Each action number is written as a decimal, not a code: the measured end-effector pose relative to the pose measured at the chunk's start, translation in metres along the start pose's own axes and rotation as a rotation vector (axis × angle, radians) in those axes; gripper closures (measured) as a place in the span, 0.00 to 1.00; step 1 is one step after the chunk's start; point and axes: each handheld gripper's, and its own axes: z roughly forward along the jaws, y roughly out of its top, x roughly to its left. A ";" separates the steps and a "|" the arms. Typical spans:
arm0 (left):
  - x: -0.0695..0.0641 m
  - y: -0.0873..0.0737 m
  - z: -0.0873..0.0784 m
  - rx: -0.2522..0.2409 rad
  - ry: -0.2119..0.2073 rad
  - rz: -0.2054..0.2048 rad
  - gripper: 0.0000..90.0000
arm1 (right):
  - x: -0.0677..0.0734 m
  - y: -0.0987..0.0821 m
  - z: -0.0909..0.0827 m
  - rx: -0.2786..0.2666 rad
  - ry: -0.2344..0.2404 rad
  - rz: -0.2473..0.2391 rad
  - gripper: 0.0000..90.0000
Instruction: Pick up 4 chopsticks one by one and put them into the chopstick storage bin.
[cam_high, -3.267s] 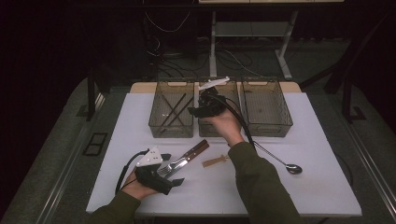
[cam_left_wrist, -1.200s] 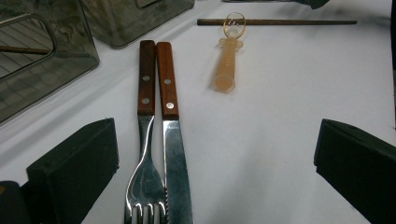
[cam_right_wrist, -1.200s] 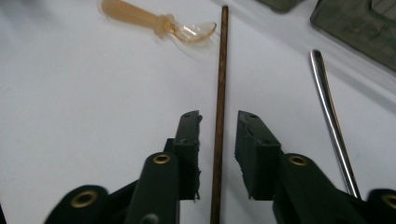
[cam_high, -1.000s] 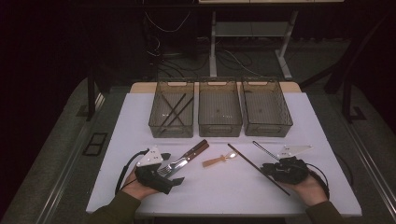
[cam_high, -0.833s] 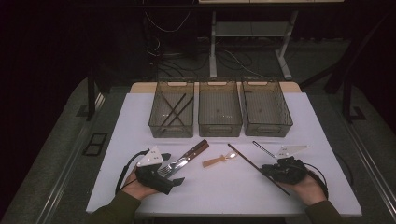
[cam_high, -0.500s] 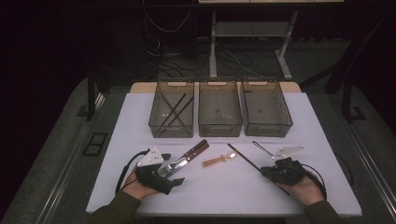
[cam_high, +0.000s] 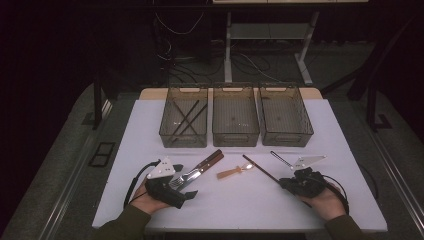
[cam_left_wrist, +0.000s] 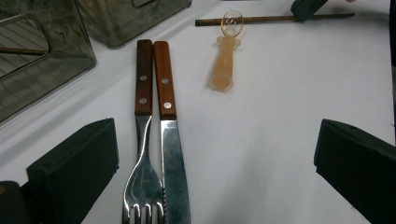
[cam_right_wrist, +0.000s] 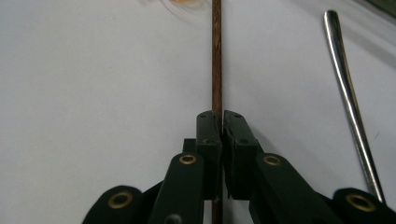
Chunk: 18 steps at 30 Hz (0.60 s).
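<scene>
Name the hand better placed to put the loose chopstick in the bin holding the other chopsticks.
Right, probably. The right gripper is shut on the chopstick; the left gripper stands open over the fork and knife.

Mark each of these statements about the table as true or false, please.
1. The right gripper is shut on the chopstick. True.
2. The left gripper holds the fork. False: its fingers stand wide apart, and the fork and knife lie on the table between them.
3. The left bin has chopsticks in it. True.
4. The orange spoon lies in the middle bin. False: it lies on the table, in front of the bins.
5. The fork and knife lie side by side. True.
</scene>
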 end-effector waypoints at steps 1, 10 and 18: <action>0.000 0.000 0.000 -0.001 0.000 -0.002 0.00 | 0.000 0.001 -0.001 -0.010 0.004 -0.005 0.95; 0.000 0.000 0.000 0.002 -0.002 0.005 0.00 | -0.002 0.007 -0.013 -0.058 0.009 -0.008 0.95; 0.000 0.000 0.001 0.003 -0.005 0.009 0.00 | -0.004 0.010 -0.025 -0.102 0.019 0.000 0.95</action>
